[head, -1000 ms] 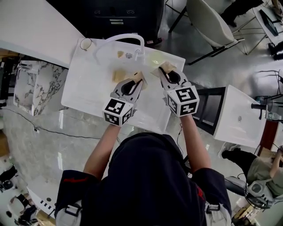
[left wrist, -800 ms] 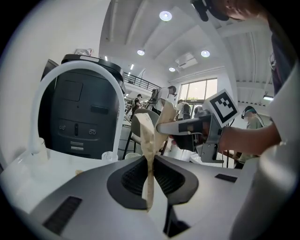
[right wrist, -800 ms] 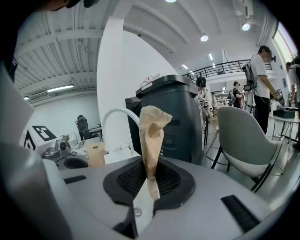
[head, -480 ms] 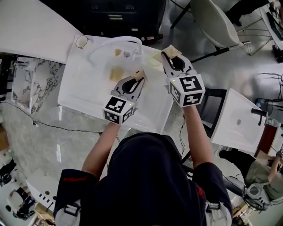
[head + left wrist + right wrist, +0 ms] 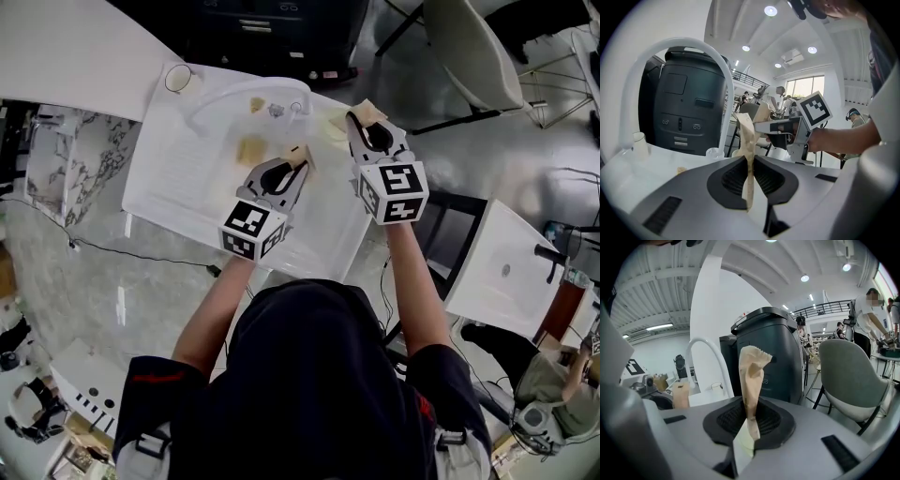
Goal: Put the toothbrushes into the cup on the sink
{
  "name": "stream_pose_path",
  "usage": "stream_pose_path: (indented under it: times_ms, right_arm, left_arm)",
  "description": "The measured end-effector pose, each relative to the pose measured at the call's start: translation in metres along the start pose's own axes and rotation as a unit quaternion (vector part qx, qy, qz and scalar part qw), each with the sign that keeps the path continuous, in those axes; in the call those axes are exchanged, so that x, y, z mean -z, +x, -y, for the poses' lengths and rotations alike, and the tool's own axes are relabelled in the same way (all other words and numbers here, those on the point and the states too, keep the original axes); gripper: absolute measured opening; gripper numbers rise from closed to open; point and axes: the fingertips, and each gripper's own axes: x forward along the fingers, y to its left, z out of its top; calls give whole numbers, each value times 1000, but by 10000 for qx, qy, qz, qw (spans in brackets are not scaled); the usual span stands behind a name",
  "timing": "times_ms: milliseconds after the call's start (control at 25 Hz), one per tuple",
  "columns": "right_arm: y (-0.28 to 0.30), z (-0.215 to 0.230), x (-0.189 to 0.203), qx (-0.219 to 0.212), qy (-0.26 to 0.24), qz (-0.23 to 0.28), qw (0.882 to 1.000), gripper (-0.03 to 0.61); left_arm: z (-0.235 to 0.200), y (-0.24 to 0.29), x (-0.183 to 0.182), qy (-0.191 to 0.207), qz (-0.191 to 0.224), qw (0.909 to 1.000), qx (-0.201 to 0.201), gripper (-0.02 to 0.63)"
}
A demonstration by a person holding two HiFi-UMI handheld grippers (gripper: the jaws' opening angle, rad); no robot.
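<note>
**— Head view: what is held, and where is the cup [image 5: 178, 78]?**

— A tan paper sleeve, taken to be a wrapped toothbrush, is pinched in each gripper. The left sleeve [image 5: 301, 152] is clamped in the closed jaws of the left gripper [image 5: 295, 161]. The right sleeve [image 5: 367, 112] is clamped the same way in the right gripper [image 5: 360, 122]. The cup is set on the far left corner of the sink [image 5: 155, 192], beyond the arched faucet [image 5: 251, 84] and well apart from both grippers.

**— How is the drop best made?**

— One sleeve should be carried at a time, and the left one is nearer. The faucet arch should be skirted so that the tall paper is not snagged. The sleeve's free end should be turned downward over the cup. It should be sunk inside the rim before the jaws are parted, since the mouth looks narrow.

**— What is to be guarded against?**

— The cup looks light and could be tipped by a jaw, so contact with its rim should be avoided. A loose packet [image 5: 250, 150] lies in the basin and can be left for afterwards.
</note>
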Motion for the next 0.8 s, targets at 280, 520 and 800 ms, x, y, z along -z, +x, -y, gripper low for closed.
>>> stream_pose_path:
  times_ms: [280,520,800]
  right_arm:
    - [8,0,19,-24,42,-149,9999,63]
    - [11,1,32,-95,195,-347,9992,63]
    - [9,1,41,-222,382,-491,9978,104]
  left_arm:
    - [2,5,6,-37,-84,10000,8,44]
    - [1,5,4,-30,-68,10000,-6,44]
    - [4,3,4,-71,-34,10000,-51,45]
